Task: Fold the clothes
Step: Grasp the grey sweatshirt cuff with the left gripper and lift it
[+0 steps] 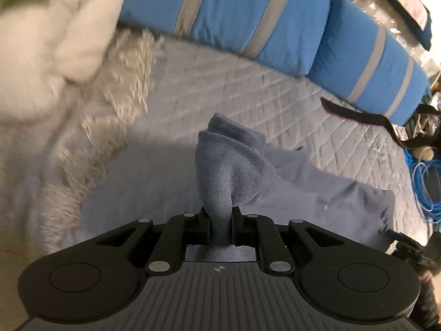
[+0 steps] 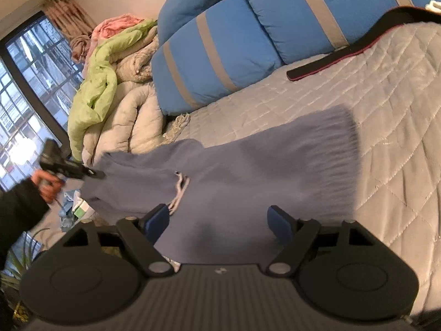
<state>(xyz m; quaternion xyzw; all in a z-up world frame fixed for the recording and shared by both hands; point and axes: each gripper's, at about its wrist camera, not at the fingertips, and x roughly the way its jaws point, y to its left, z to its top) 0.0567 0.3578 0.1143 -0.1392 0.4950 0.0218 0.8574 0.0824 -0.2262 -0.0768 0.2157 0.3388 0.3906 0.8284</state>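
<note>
A blue-grey fleece garment [image 2: 248, 165] lies spread on the grey quilted bed [image 2: 386, 104], with a white drawstring [image 2: 179, 190] showing near its waist. My left gripper [image 1: 222, 218] is shut on a bunched corner of the garment [image 1: 228, 165] and holds it lifted off the bed. In the right wrist view that same left gripper [image 2: 95, 173] is at the far left, in a person's hand [image 2: 45, 184], pinching the cloth's edge. My right gripper [image 2: 219, 222] hovers over the near part of the garment, its blue pads [image 2: 281, 220] wide apart and clear of the cloth.
Blue pillows with grey stripes [image 2: 220, 55] line the head of the bed. A heap of cream, green and pink bedding [image 2: 115, 63] sits at the left by a window [image 2: 24, 88]. A black strap [image 2: 344, 52] lies on the quilt. Blue cable [image 1: 424, 182] coils beside the bed.
</note>
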